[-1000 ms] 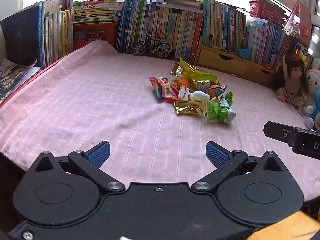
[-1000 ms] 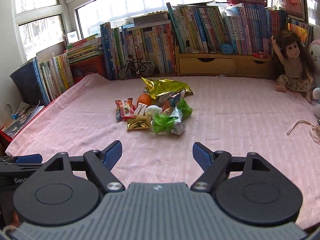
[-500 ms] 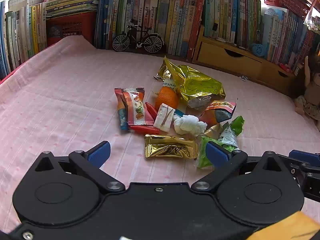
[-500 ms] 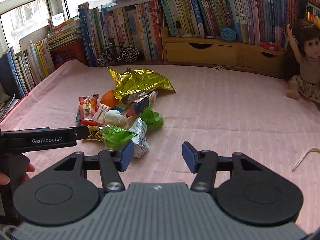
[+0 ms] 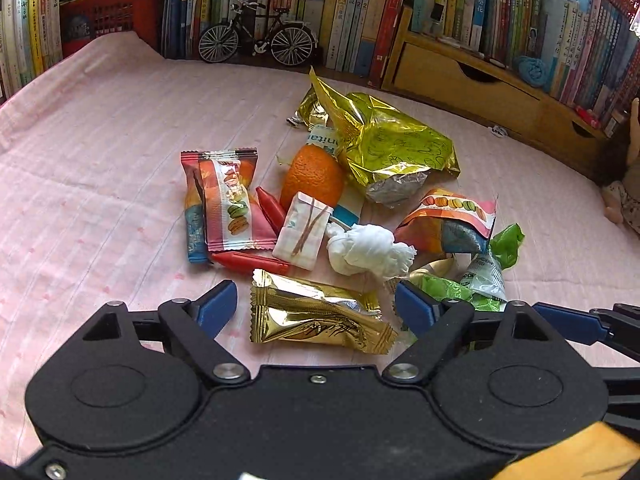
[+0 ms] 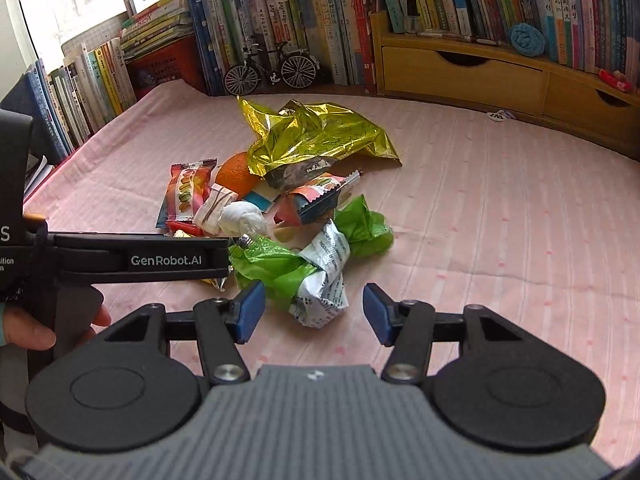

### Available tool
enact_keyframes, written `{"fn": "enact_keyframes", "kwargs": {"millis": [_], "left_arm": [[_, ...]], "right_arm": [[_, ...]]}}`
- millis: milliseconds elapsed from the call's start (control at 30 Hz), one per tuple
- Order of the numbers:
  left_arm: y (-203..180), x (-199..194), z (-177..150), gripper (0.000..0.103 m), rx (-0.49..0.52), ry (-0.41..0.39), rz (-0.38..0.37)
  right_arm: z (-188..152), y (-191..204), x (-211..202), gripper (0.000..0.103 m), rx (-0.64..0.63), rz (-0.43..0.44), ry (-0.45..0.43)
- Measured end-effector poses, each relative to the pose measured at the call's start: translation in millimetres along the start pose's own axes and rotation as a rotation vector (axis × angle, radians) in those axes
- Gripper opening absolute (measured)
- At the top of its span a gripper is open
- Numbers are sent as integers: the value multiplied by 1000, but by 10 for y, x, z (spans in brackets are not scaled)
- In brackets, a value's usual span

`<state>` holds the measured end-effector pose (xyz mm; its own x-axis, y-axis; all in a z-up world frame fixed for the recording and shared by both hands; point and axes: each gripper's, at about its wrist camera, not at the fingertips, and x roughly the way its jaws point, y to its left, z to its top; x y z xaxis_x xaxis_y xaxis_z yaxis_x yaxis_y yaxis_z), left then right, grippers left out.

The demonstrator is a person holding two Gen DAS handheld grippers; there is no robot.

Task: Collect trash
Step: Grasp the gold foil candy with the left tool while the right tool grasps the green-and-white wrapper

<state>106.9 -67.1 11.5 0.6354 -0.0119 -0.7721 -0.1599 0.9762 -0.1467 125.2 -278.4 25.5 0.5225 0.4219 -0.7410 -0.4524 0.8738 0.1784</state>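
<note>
Left wrist view. My left gripper (image 5: pixel 314 306) is low over the near side of the trash heap on the pink striped cloth (image 5: pixel 100 152). Its jaws have just been closing but stand apart, with the gold foil snack packet (image 5: pixel 320 314) lying flat between the pads; neither pad presses on it, so nothing is grasped. Beyond it, toward the far edge of the cloth: a red pen (image 5: pixel 250 263), a macaron wrapper (image 5: pixel 230 204), a small checked packet (image 5: pixel 303 231), a wad of white tissue (image 5: pixel 368 250), an orange (image 5: pixel 312 174) and a big crumpled gold bag (image 5: pixel 394 146). A model bicycle (image 5: pixel 256 38) stands at the far edge, before the books.

Right wrist view. My right gripper (image 6: pixel 314 312) has jaws that just opened a little and hold nothing. The crumpled white printed wrapper (image 6: pixel 326 280), tangled with green plastic wrap (image 6: pixel 276 270), sits between the pads and slightly ahead of them; the left pad is just beside the green wrap, contact uncertain. The left tool crosses the left side of this view, the person's hand (image 6: pixel 28 332) on its handle.

Step, as I judge it: final approach, both tools lined up on a first pick. Next: close left on the gold packet, low against the cloth since it lies flat; ease right forward, then pinch the white wrapper.
</note>
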Motion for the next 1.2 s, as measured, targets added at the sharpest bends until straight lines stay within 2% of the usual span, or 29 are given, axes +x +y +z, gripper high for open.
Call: {"fn": "enact_keyframes", "kwargs": {"millis": [300, 433, 500, 567, 600, 633, 833, 1200], "left_arm": [[-11, 40, 9, 77, 14, 2, 12], [6, 32, 20, 66, 8, -4, 20], [21, 22, 24, 65, 3, -6, 21], [33, 8, 31, 63, -6, -9, 19], [37, -2, 30, 61, -10, -12, 19], [44, -13, 32, 49, -14, -14, 17], [69, -52, 44, 36, -28, -11, 8], [90, -239, 23, 25, -34, -46, -17]], "right_arm": [[74, -25, 210, 68, -12, 15, 31], [82, -27, 257, 68, -10, 16, 37], [89, -18, 277, 68, -15, 19, 39], [87, -18, 288, 63, -12, 24, 39], [89, -18, 291, 55, -8, 31, 40], [89, -12, 292, 50, -4, 37, 42], [83, 31, 267, 47, 8, 33, 25], [63, 68, 132, 47, 24, -12, -22]]}}
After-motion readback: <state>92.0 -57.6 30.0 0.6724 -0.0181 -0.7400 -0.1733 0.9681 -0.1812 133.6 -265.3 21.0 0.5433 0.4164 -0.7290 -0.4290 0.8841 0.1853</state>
